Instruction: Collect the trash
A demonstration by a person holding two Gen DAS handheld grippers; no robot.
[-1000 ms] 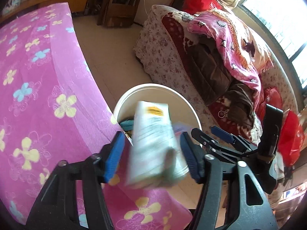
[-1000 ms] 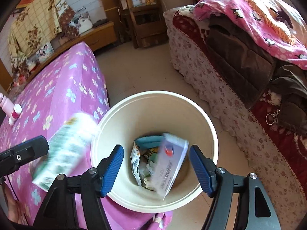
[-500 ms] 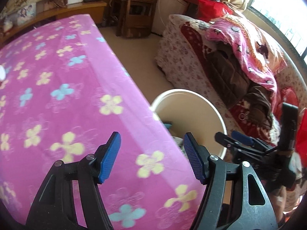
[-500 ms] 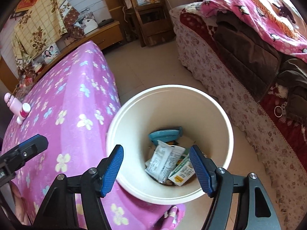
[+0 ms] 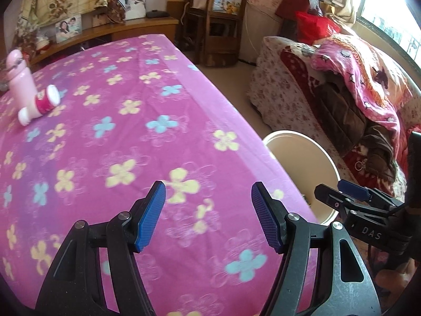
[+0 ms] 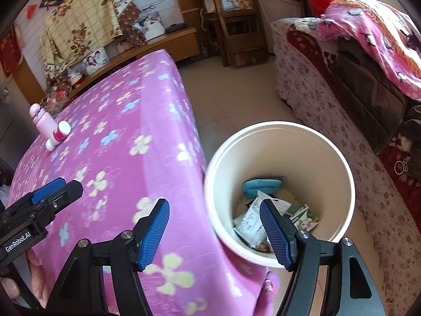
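Bin (image 6: pixel 339 163): cream, round, standing on the floor hard against the table's near corner. Contents: a teal pouch (image 6: pixel 263 185), white printed wrappers (image 6: pixel 252 222), a green-and-white packet (image 6: pixel 305 217), all lying at the bottom.

Trash left on the table, in my judgement: a small red-and-white bottle (image 5: pixel 43 102) lying on its side, touching or just beside an upright pink bottle (image 5: pixel 19 79), both at the far left of the tabletop, well apart from the bin. Whether the pink one counts as trash I cannot tell.

My left gripper (image 5: pixel 208 216): jaws apart, nothing between the blue pads, hanging over the flowered pink tablecloth (image 5: pixel 131 137).

My right gripper (image 6: pixel 214 233): jaws apart, empty, straddling the bin's rim and the table corner.

Surroundings: a sofa (image 6: pixel 329 97) heaped with a pink blanket (image 6: pixel 373 26) beyond the bin; a wooden chair (image 6: pixel 234 21) and low cabinet (image 6: pixel 163 44) at the far wall.

Hazards, as I judge them:
- The lying bottle is round; a pinch off its middle could roll it away or off the table edge.
- It sits so close to the pink bottle that a wide approach could tip that one over.
- My right gripper is near the rim; a careless swing could knock the bin.
- The cloth is loose and could drag under a low finger.
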